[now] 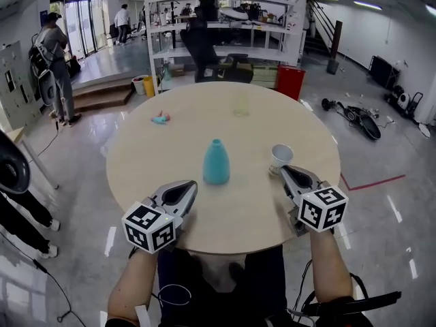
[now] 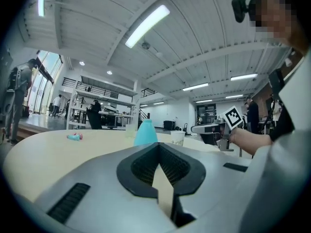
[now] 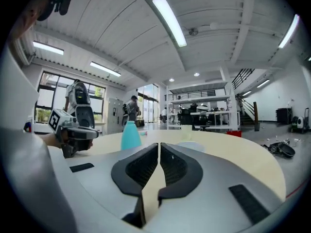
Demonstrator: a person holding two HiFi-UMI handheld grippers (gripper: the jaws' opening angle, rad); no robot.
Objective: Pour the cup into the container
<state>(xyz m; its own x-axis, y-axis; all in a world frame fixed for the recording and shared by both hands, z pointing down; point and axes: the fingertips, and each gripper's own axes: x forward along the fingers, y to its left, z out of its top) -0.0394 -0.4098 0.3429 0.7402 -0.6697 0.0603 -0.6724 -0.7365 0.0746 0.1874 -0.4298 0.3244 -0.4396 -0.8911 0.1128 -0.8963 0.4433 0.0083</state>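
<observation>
A white paper cup (image 1: 281, 157) stands on the round table (image 1: 136, 155), right of a teal bottle-shaped container (image 1: 216, 162). My right gripper (image 1: 284, 170) hovers just in front of the cup, shut and holding nothing. In the right gripper view the jaws (image 3: 159, 143) meet, and the cup's rim (image 3: 190, 146) peeks out behind them. My left gripper (image 1: 191, 183) sits left of the teal container and nearer me, shut and empty. Over the left gripper's (image 2: 159, 144) jaws I see the container (image 2: 145, 132) and the cup (image 2: 178, 138).
A pale translucent cup (image 1: 241, 104) stands at the table's far side, and a small pink and teal item (image 1: 161, 118) lies far left. Beyond the table are white shelving (image 1: 218, 26), a red bin (image 1: 290, 82) and people (image 1: 58, 67).
</observation>
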